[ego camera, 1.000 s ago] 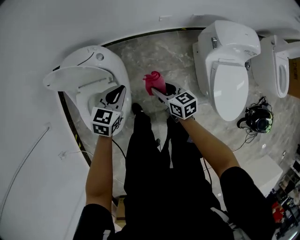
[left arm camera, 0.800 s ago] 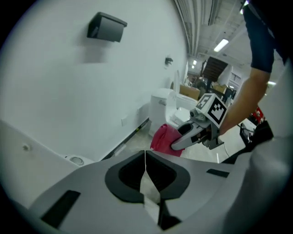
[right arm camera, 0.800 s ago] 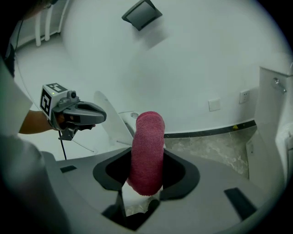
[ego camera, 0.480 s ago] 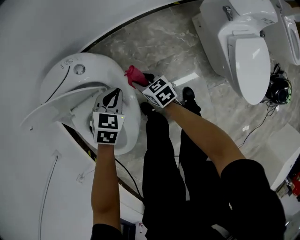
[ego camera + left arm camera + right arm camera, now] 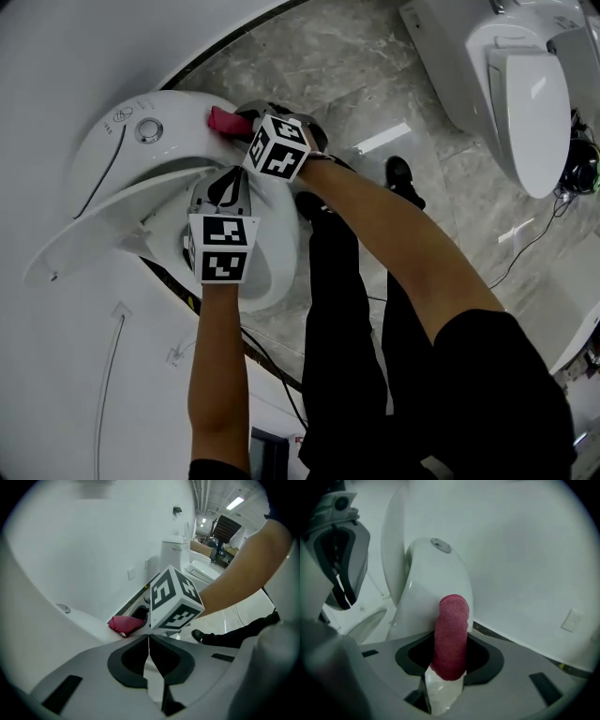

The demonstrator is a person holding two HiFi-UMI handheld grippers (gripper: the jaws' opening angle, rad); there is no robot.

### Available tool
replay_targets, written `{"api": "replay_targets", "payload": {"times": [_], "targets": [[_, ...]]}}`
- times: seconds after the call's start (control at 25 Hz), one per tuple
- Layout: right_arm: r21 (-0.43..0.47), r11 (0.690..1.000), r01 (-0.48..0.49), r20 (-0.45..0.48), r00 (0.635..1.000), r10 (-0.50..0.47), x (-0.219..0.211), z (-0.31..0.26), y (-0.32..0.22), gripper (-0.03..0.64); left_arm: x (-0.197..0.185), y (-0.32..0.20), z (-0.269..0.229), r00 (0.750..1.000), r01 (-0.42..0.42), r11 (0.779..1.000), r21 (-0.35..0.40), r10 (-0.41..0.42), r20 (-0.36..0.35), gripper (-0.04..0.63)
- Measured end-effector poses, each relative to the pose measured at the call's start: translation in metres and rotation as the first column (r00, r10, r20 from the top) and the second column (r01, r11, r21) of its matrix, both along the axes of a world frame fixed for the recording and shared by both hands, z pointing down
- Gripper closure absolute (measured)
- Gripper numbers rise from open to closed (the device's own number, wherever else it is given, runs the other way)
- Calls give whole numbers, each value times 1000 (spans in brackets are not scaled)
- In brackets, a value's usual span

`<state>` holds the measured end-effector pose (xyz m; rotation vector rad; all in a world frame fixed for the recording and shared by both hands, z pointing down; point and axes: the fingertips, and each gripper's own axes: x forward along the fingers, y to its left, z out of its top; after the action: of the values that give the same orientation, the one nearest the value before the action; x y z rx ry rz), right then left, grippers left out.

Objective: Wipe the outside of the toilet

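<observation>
Risk – cloth (image 5: 451, 630) could slip from the clamped right gripper (image 5: 449, 667) on the toilet (image 5: 122, 155) curve; our left gripper (image 5: 149, 653) closed, empty.

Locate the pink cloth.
Head view, upper left of centre: the pink cloth is clamped in the right gripper, on top of the toilet, beside its flush button.

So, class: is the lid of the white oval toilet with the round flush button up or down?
Up. The white lid stands swung clear of the open bowl; the right gripper view shows it upright beside the tank.
</observation>
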<state>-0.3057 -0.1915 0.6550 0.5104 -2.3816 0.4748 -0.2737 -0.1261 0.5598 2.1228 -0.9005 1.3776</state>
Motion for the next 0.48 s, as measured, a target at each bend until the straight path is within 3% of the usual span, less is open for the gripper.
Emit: {"api": "replay_targets", "payload": {"times": [0.16, 0.32, 0.48], "targets": [[-32, 998, 48, 6, 999, -48, -3, 7, 20, 454, -9, 3, 3, 1000, 7, 1000, -12, -7, -8, 574], [-85, 979, 185, 9, 983, -185, 7, 20, 70, 456, -14, 10, 3, 1000, 22, 1000, -18, -22, -9, 574], [-92, 961, 261, 8, 965, -262, 15, 26, 116, 459, -11, 26, 4, 999, 28, 999, -32, -29, -18, 574]]}}
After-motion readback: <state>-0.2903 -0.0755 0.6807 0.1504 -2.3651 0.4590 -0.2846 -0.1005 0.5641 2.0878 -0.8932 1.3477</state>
